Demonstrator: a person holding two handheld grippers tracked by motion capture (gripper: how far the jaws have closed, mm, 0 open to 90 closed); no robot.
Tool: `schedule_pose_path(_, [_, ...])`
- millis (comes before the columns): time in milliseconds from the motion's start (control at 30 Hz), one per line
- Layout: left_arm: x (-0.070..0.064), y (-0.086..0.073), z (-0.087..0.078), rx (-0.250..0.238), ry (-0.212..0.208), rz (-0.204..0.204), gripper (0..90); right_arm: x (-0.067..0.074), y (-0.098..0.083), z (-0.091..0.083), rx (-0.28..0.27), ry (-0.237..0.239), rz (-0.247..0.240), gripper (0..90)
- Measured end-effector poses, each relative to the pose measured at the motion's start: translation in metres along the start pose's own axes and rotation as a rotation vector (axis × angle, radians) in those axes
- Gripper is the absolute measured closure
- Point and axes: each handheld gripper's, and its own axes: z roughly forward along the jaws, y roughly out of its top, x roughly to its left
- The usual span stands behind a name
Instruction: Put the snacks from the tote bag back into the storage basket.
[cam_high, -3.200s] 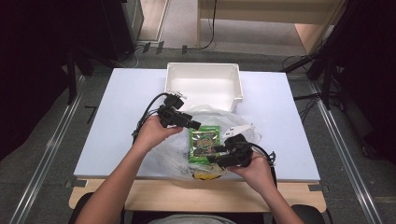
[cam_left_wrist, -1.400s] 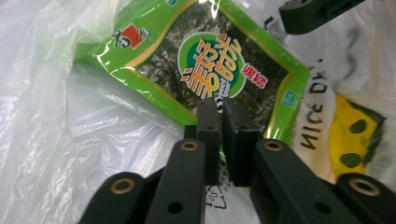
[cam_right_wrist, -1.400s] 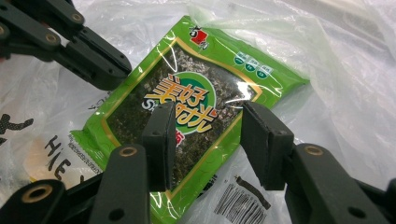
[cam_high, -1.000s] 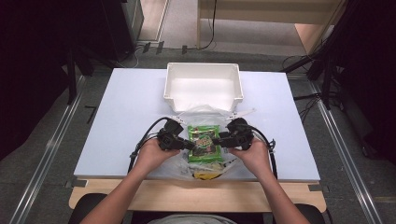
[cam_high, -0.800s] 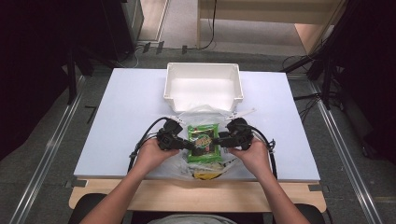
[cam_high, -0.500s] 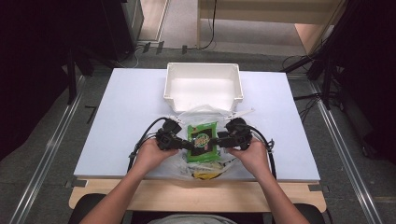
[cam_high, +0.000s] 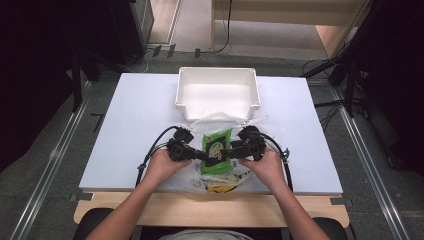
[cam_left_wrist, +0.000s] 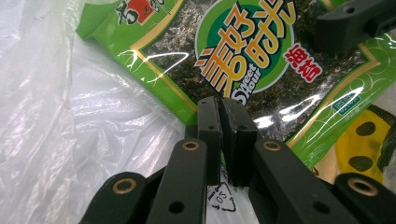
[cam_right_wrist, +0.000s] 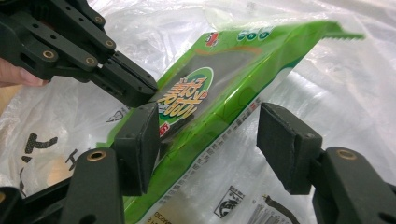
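The left tongs (cam_high: 200, 154) were pinched on the near edge of the green snack pack (cam_high: 217, 151). The pack lay tilted on a clear plastic bag (cam_high: 220, 172) at the counter's (cam_high: 135, 115) front. The right tongs (cam_high: 227, 151) stood apart around the pack's other side. A yellow thing (cam_high: 220, 188) under the bag was hard to make out.

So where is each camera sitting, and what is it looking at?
High view: sits above the person's side, looks forward and down on the table; shows both forearms, the left gripper, the right gripper and the white bin.
Left gripper view: rides the left gripper, looks along its closed jaws at the green snack packet.
Right gripper view: rides the right gripper, looks past its open jaws at the packet's edge.
Shared: all three show the packet on the clear plastic bag; each gripper view shows the other gripper.
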Motion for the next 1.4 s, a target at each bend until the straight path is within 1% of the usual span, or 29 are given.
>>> schedule_pose_path(133, [0.0,0.0,0.002,-0.008,-0.003,-0.005,87.8,0.0,0.0,0.004,0.012,0.021,0.011,41.1])
schedule_pose_path(200, [-0.001,0.0,0.003,-0.01,-0.002,0.004,87.7,0.0,0.001,0.006,0.017,0.027,0.013,41.4])
schedule_pose_path(300, [-0.003,0.001,0.004,-0.018,0.013,0.014,87.7,0.001,0.001,0.009,0.023,0.028,0.009,42.0])
schedule_pose_path(367, [-0.003,0.0,0.004,-0.021,0.008,0.019,87.3,0.001,0.001,0.011,0.028,0.026,0.011,42.8])
schedule_pose_path(467, [-0.003,0.0,0.004,-0.023,0.007,0.012,86.0,-0.001,0.001,0.012,0.034,0.047,0.027,46.4])
schedule_pose_path(533, [-0.002,0.0,0.004,-0.023,0.006,0.009,85.0,-0.001,0.001,0.011,0.033,0.049,0.029,47.8])
schedule_pose_path(600, [-0.002,0.0,0.003,-0.024,0.018,0.014,83.0,0.0,0.001,0.011,0.032,0.046,0.026,48.7])
schedule_pose_path(667, [-0.002,0.0,0.003,-0.017,0.045,0.015,80.2,0.0,0.002,0.01,0.034,0.043,0.02,49.6])
schedule_pose_path(700, [-0.001,0.0,0.003,-0.016,0.049,0.002,78.9,0.0,0.002,0.01,0.034,0.042,0.02,50.2])
schedule_pose_path(767, [0.001,0.0,0.001,-0.019,0.032,-0.005,77.5,0.0,0.002,0.009,0.028,0.042,0.022,52.0])
schedule_pose_path(833, [0.002,0.0,-0.002,-0.025,0.034,-0.005,76.6,0.0,0.002,0.007,0.022,0.043,0.027,54.4])
schedule_pose_path(867, [0.002,-0.001,-0.003,-0.031,0.028,-0.017,75.3,-0.001,0.002,0.006,0.014,0.043,0.023,55.8])
schedule_pose_path(933, [0.004,-0.001,-0.004,-0.028,0.019,-0.018,73.8,-0.001,0.003,0.004,0.002,0.043,0.019,57.4])
schedule_pose_path(1000, [0.005,-0.001,-0.005,-0.03,0.021,-0.024,73.6,-0.001,0.003,0.001,-0.001,0.044,0.016,58.6])
schedule_pose_path(1100, [0.005,-0.001,-0.006,-0.037,0.006,-0.023,72.2,-0.001,0.003,-0.002,-0.009,0.053,0.023,61.3])
schedule_pose_path(1167, [0.005,-0.001,-0.005,-0.036,-0.008,-0.021,70.7,-0.001,0.004,-0.005,-0.025,0.049,0.022,63.2])
schedule_pose_path(1400, [0.004,-0.001,-0.006,-0.038,-0.026,-0.013,63.5,-0.002,0.005,-0.011,-0.06,0.077,0.05,69.3])
